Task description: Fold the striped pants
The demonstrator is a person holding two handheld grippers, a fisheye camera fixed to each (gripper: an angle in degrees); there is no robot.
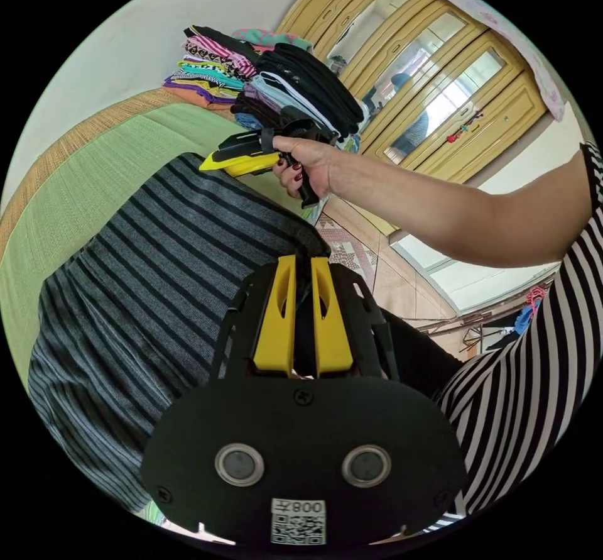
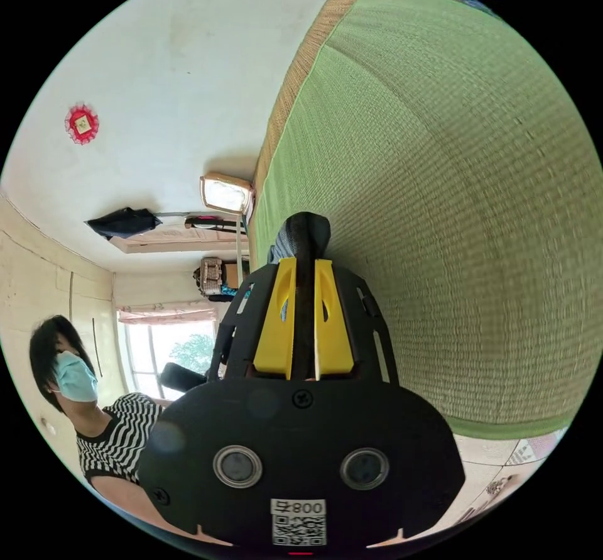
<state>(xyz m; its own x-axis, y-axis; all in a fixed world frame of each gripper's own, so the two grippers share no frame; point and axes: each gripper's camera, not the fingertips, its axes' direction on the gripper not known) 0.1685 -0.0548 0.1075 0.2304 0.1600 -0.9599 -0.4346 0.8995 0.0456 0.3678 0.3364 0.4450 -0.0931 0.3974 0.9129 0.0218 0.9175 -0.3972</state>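
The striped pants (image 1: 157, 283) are dark grey with thin black stripes, soft and slightly rumpled. They hang and spread over the green woven mat (image 1: 94, 170) of the bed.

In the left gripper view the left gripper (image 1: 303, 264) has its yellow fingers (image 1: 276, 315) drawn almost together, pinching a dark edge of the pants between them. The cloth fans out from that pinch toward the mat.

In the right gripper view the right gripper (image 2: 304, 268) likewise has its fingers (image 2: 333, 318) closed on a bunched fold of the same cloth (image 2: 304, 233), which pokes out past the tips.

In the left gripper view the right gripper (image 1: 242, 158) shows again, held in a hand (image 1: 308, 164) above the pants, near a stack of folded clothes (image 1: 270, 79).
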